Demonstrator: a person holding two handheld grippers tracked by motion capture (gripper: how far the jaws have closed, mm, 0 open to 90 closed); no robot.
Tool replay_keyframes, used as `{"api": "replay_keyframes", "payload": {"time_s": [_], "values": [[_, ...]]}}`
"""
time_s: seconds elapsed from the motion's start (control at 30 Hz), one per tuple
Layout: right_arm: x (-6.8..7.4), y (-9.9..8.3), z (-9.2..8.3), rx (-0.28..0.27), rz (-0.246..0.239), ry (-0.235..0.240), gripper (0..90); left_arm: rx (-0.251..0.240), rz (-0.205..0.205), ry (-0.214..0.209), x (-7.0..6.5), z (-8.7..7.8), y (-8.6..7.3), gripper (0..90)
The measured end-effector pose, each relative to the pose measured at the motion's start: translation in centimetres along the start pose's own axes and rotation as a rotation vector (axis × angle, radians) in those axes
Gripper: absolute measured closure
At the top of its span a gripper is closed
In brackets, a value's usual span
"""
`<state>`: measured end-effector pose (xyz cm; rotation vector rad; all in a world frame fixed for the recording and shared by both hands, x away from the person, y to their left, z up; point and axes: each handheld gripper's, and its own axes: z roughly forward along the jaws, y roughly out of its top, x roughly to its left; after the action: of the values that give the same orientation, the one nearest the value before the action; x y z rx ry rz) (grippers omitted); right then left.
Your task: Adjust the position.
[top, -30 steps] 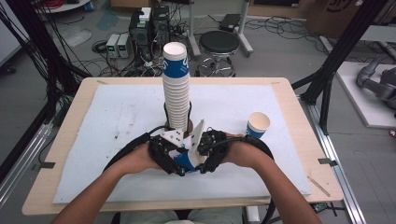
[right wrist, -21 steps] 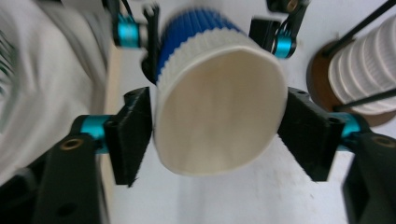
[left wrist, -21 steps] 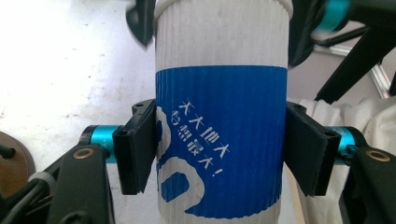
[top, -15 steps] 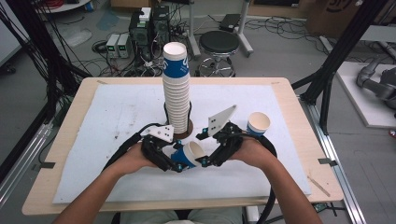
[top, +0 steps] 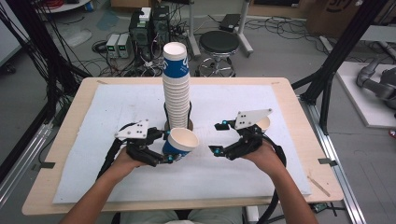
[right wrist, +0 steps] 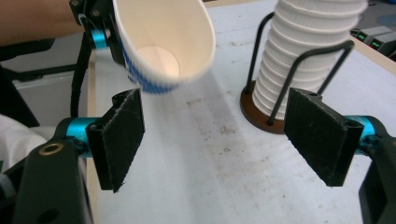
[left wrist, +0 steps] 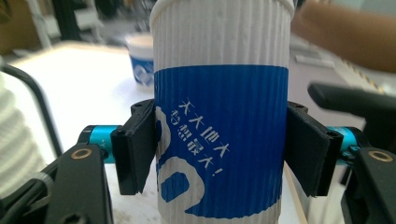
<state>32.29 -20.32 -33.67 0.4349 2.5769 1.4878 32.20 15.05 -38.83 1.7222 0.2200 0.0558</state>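
On the bench [top: 289,135], the tall stack of paper cups [top: 176,88] could topple from its wire holder if the tilted paper cup [top: 180,143], clenched in the left tool [top: 164,145], swings back, since the right tool [top: 218,138] has just released, jaws empty.

A wooden table [top: 70,154] bears a white mat [top: 93,140], a cup-stack holder [top: 177,123] and a lone cup [top: 265,122].

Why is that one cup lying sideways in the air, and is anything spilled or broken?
Nothing is spilled or damaged. The cup is tipped sideways because the left gripper holds it clamped; it looks empty inside. The tall stack stands upright in its wire holder.
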Motion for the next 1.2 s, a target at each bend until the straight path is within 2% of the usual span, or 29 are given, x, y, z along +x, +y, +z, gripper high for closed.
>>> {"api": "replay_keyframes", "payload": {"time_s": [0.13,0.23,0.37,0.5,0.57,0.7,0.8,0.9,1.07,1.2], "values": [[-0.3,-1.1,0.0,-0.004,0.033,-0.017,21.3,-0.094,0.001,0.059,0.1,-1.2,-0.3,31.4],[-0.3,-1.9,0.1,-0.002,0.054,-0.018,21.3,-0.124,-0.002,0.087,0.3,-1.9,-0.6,31.4],[-0.4,-2.7,0.3,-0.009,0.068,-0.027,21.3,-0.136,0.008,0.132,0.6,-2.9,-1.1,31.5],[-0.3,-3.3,0.3,-0.020,0.075,-0.058,21.4,-0.173,0.018,0.176,0.8,-4.0,-1.5,31.4],[-0.4,-3.7,0.3,-0.040,0.089,-0.070,21.4,-0.191,0.037,0.197,0.9,-4.7,-1.8,31.4],[-0.7,-4.6,-0.4,-0.091,0.125,-0.141,21.3,-0.221,0.053,0.269,1.1,-6.2,-2.1,31.4],[-0.7,-5.2,-1.2,-0.143,0.137,-0.214,21.3,-0.238,0.052,0.327,1.4,-7.3,-2.3,31.4],[-0.8,-5.7,-1.9,-0.174,0.157,-0.271,21.3,-0.257,0.049,0.365,1.7,-8.3,-2.5,31.4],[-0.9,-6.5,-2.7,-0.170,0.161,-0.322,21.4,-0.277,0.068,0.429,1.9,-9.5,-2.7,31.4],[-0.7,-6.9,-3.0,-0.153,0.150,-0.343,21.4,-0.279,0.059,0.468,2.1,-10.2,-3.1,31.4]]}}
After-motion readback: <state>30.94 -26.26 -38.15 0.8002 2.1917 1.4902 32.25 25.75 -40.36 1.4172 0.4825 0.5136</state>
